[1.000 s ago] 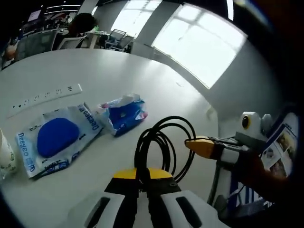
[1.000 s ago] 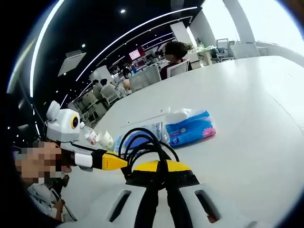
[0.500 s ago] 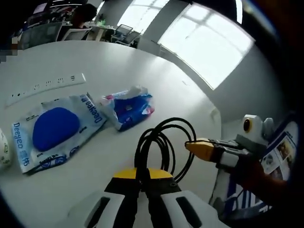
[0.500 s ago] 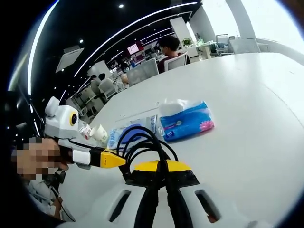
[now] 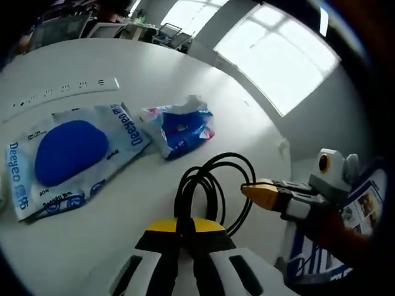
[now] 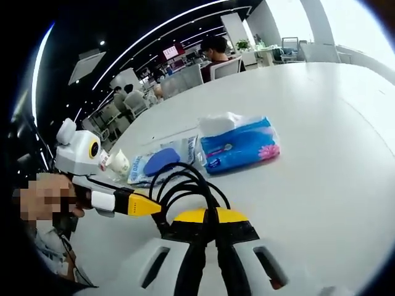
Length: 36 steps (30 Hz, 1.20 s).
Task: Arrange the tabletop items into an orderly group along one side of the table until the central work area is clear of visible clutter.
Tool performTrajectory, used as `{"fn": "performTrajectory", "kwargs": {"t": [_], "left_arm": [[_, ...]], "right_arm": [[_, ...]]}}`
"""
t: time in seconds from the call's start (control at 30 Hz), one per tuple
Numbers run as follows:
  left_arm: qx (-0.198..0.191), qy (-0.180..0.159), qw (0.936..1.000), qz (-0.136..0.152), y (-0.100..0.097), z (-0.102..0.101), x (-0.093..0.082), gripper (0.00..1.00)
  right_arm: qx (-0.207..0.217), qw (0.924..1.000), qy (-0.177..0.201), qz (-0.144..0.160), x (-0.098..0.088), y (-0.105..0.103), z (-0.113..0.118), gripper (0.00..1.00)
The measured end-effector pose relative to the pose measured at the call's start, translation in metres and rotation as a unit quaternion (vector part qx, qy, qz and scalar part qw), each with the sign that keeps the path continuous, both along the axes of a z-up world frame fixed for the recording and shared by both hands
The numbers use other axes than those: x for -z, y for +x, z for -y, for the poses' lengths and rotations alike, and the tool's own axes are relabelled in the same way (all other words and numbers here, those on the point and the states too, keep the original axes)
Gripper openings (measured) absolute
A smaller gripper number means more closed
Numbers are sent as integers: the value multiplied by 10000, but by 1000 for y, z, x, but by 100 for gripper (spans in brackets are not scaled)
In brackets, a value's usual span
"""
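In the left gripper view, a long white power strip lies at the far left of the white table. Nearer the camera lies a flat white packet with a blue oval, and just beside it to the right sits a blue tissue pack with white tissue poking out of its top. Further right, a coil of black cable loops up from the left gripper, whose yellow-tipped jaws are pressed together on the cable. The right gripper reaches in from the right, its yellow tip just beside the coil; whether it touches there is unclear.

In the right gripper view, the left gripper comes in from the left, held by a hand, its tip at the black cable. A small paper cup stands behind it, then the white packet and the tissue pack well out on the table. The right gripper rises from the bottom, jaws narrowed onto the cable loops.
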<state>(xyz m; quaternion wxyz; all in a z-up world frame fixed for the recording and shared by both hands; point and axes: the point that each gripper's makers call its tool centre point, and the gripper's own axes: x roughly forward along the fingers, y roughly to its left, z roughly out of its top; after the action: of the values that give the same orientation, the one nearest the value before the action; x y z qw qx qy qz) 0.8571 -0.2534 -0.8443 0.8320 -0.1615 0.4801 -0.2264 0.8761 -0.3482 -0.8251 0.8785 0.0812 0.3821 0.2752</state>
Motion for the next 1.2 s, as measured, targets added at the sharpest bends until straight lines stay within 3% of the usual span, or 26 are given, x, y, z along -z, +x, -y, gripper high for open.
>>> {"fn": "performTrajectory", "kwargs": {"t": [0.33,0.7,1.07,1.2], "left_arm": [[-8,134,9999,-82,3,-4,12,5],[227,441,9984,259,13,-11,18,5],[308,557,9970,431,13,-14,17,6],[343,596,9959,585,12,-14,12,7]], "right_arm": [[-104,9994,-322,-108,24,8,-2,0],[-438,9962,-726,-211,51,17,-8,3],[-581,9959,-690,-115,49,18,-9,4],[-740,9949,-687,-77,48,12,-11,9]]}}
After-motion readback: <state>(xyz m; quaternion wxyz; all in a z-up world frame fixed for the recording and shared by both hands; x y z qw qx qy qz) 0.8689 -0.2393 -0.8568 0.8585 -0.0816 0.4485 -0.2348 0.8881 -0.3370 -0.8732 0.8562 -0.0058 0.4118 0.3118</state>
